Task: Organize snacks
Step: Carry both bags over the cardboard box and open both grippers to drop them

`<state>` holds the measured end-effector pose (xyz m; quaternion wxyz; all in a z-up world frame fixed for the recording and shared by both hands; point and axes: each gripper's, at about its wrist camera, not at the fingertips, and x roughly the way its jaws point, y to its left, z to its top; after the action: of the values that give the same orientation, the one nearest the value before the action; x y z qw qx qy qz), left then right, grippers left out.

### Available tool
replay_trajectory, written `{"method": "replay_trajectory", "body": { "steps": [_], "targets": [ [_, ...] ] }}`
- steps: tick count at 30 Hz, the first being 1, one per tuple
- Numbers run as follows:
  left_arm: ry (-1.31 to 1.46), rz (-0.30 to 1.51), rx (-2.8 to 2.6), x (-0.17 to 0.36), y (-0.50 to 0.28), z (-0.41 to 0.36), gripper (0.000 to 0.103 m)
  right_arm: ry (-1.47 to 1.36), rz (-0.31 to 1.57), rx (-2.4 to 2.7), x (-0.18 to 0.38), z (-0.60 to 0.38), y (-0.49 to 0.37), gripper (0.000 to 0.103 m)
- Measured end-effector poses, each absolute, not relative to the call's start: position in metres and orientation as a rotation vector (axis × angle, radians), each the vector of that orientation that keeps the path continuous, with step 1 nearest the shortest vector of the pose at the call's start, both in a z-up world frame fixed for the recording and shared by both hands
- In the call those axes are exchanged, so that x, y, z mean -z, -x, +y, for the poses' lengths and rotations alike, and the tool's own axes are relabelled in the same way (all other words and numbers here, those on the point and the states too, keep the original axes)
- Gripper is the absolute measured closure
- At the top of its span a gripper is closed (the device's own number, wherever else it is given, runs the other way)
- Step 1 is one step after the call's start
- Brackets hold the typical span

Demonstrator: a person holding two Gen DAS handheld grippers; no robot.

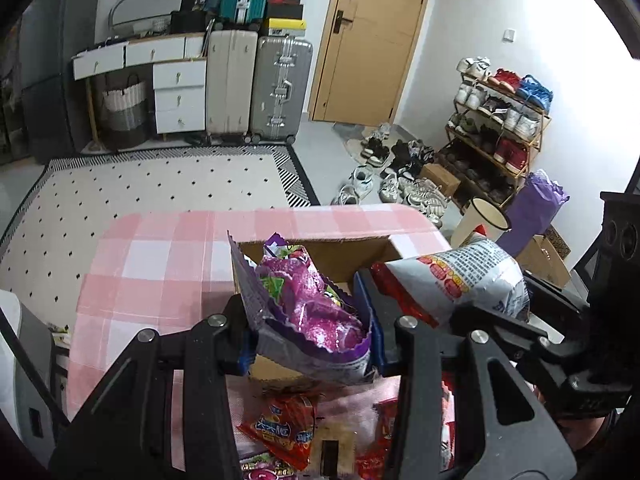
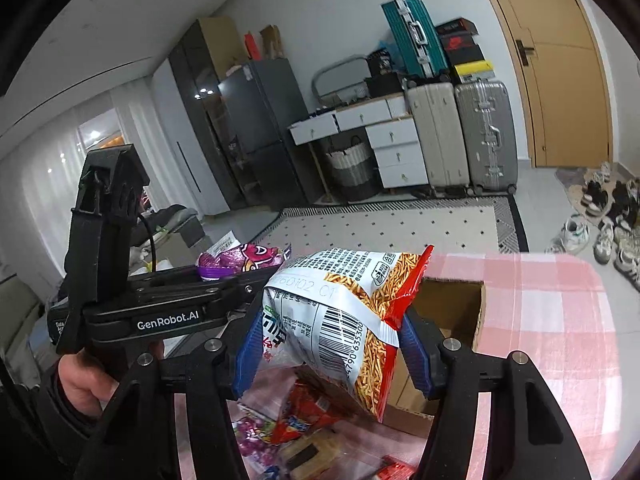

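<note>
Snacks: cardboard box (image 1: 320, 246) stands open on pink checked table (image 1: 152, 264). Left gripper (image 1: 310, 322) clamps purple packet (image 1: 316, 312) over it; right gripper (image 2: 326, 354) clamps white-red packet (image 2: 340, 312) beside it. Loose packets (image 1: 286, 430) lie before the box.

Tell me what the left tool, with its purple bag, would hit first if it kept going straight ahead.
Probably the open cardboard box. The left tool, shut on the purple snack bag, points down into the box's opening, so the bag would likely meet the box's inside first. Depth is hard to judge.
</note>
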<state>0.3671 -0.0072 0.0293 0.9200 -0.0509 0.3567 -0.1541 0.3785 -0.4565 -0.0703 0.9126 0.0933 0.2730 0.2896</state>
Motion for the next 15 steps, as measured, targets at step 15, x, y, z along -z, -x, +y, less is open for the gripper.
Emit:
{"method": "replay_trajectory", "body": {
  "steps": [15],
  "targets": [
    [0.109,0.845,0.307,0.046,-0.434,-0.038,0.064,-0.201,0.64,-0.505,0.131,-0.47,-0.428,0.042]
  ]
}}
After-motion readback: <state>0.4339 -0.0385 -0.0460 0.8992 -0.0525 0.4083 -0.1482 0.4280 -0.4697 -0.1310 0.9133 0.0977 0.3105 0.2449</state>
